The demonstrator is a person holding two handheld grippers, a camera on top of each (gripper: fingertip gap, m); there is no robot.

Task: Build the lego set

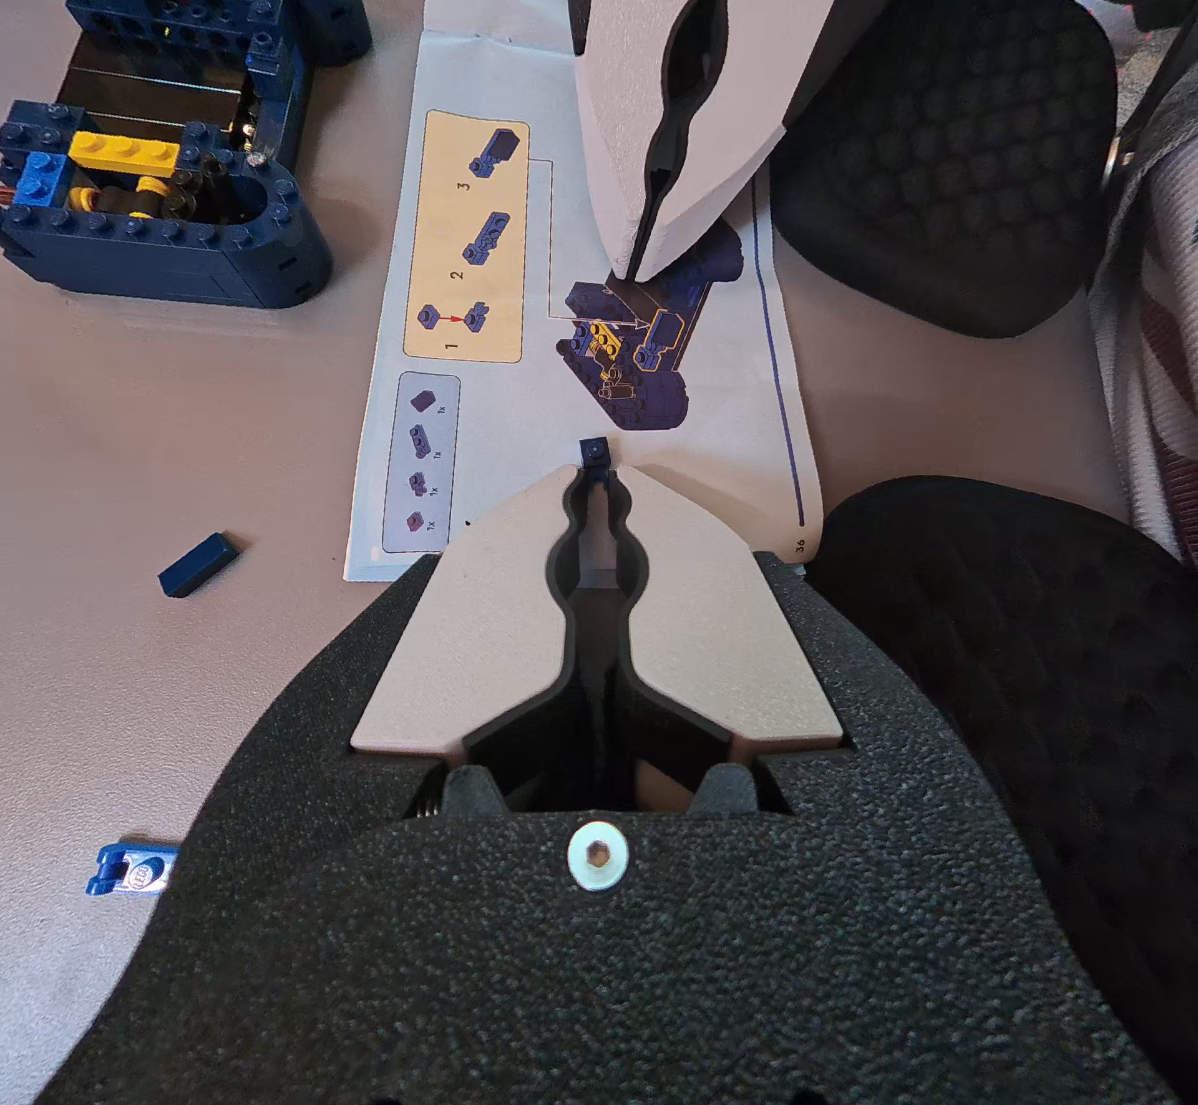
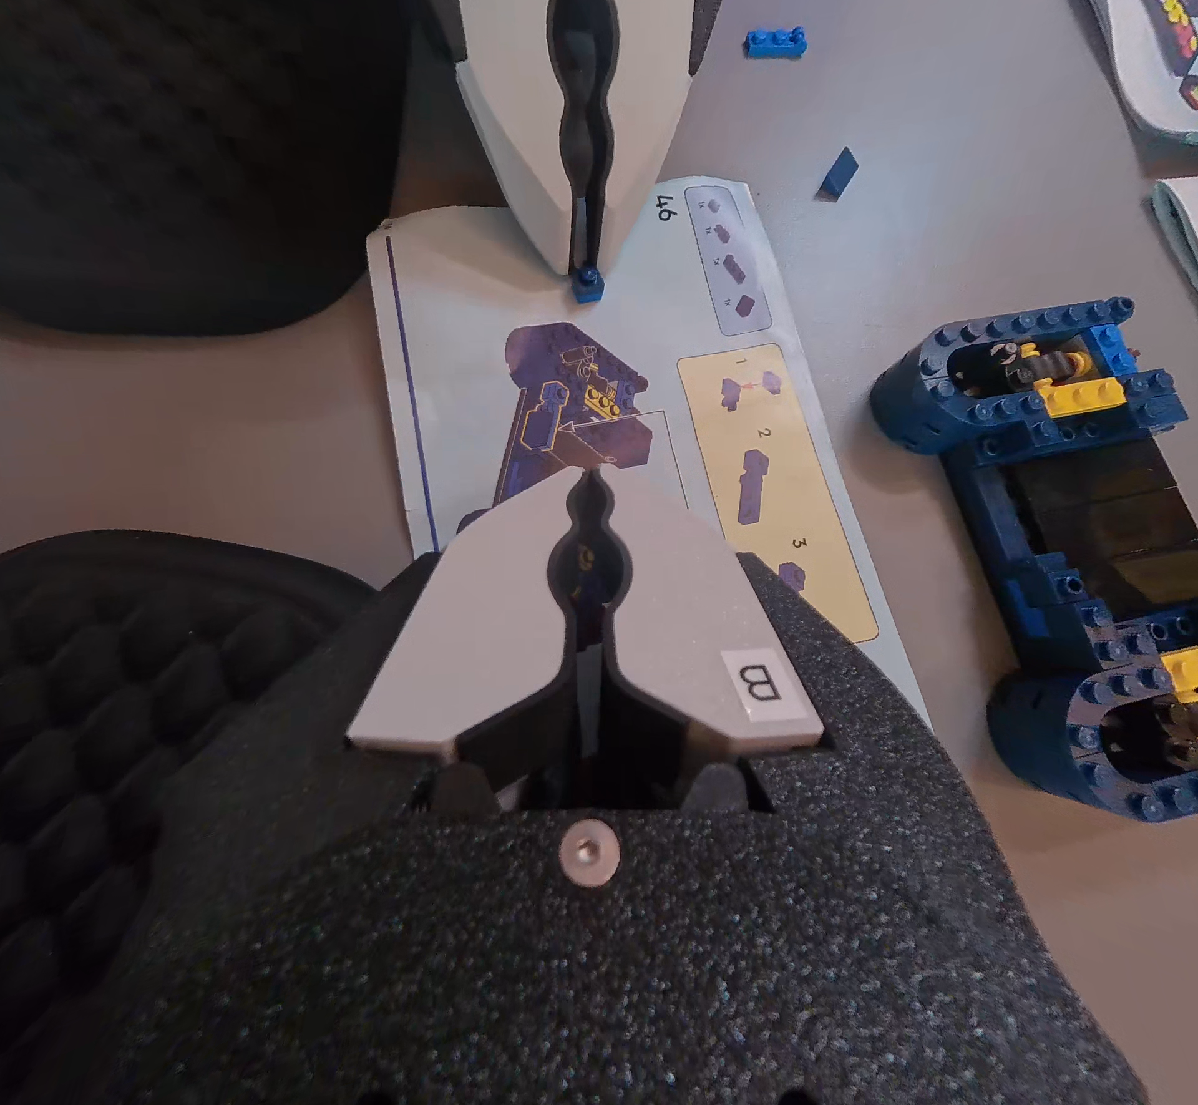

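Dark blue one-stud brick (image 1: 594, 451) pinched at the tips of the left gripper (image 1: 596, 472) above the instruction booklet (image 1: 505, 69), right gripper (image 2: 588, 475) closed, nothing visible between its tips, blue brick model (image 1: 162, 121) on the surface (image 1: 194, 425) nearby.

A hobby desk: building instruction booklet (image 1: 583, 361), half-built blue brick model (image 1: 168, 134), loose bricks on beige tabletop (image 1: 194, 425).

Glossy plastic model (image 1: 162, 101); matt paper booklet (image 1: 583, 400); seemingly smooth tabletop (image 1: 194, 425).
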